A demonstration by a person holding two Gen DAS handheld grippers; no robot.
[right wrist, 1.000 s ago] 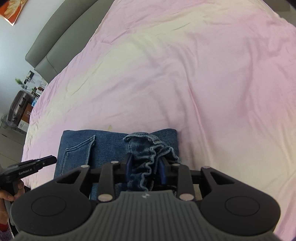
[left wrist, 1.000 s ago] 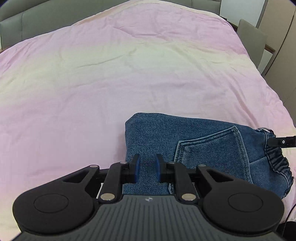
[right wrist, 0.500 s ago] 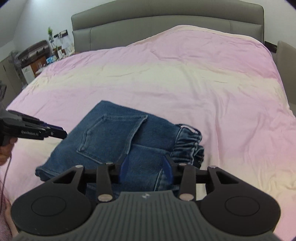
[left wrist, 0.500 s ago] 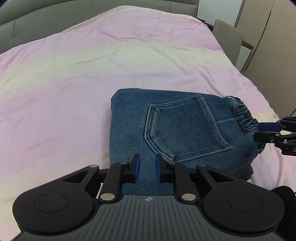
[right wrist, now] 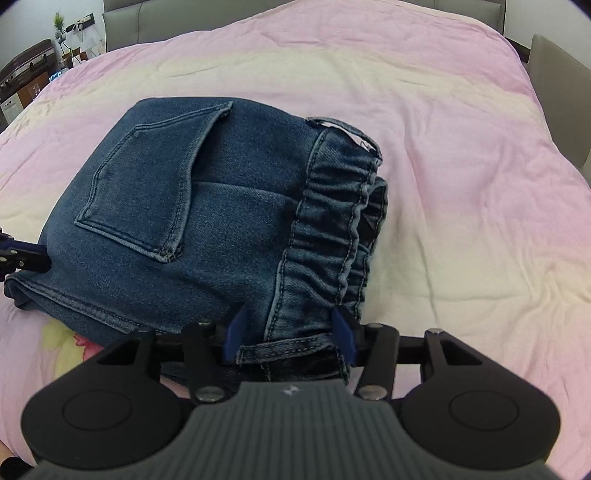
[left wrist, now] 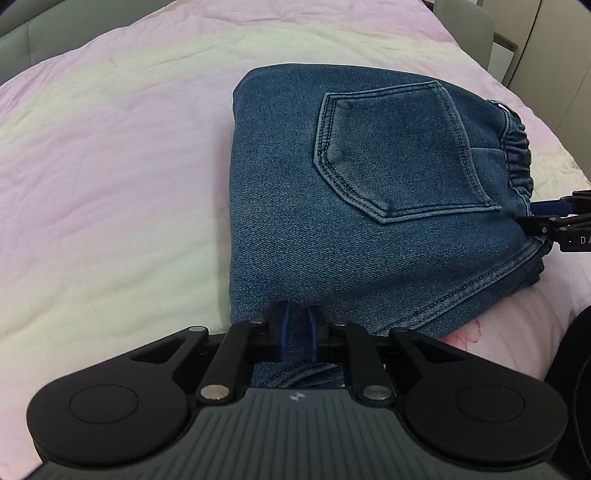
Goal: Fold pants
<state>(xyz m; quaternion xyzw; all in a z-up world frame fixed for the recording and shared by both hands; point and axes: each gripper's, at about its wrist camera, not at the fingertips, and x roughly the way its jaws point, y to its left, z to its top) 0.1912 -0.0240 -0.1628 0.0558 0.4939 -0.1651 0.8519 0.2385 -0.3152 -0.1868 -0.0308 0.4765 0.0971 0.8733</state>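
Note:
The blue jeans (left wrist: 369, 206) lie folded into a thick packet on the pink and cream bedcover (left wrist: 110, 166), back pocket up and elastic waistband to the right. My left gripper (left wrist: 298, 325) has its narrow jaws closing on the packet's near edge, with denim pinched between the pads. In the right wrist view the jeans (right wrist: 207, 229) fill the middle. My right gripper (right wrist: 290, 332) straddles the near end of the waistband and its jaws are opening, the denim lying slack between the pads. Each gripper shows at the other view's edge: right gripper (left wrist: 528, 216), left gripper (right wrist: 37, 254).
The bedcover (right wrist: 443, 147) spreads wide beyond and beside the jeans. A grey headboard (right wrist: 122, 9) closes the far end. A grey chair (right wrist: 557, 62) stands at the bed's right side, and a nightstand with clutter (right wrist: 33, 77) at the far left.
Both grippers have come down and nearer to the bed with the jeans, which now rest flat. The right gripper has rolled upright and its jaws have spread wider around the waistband.

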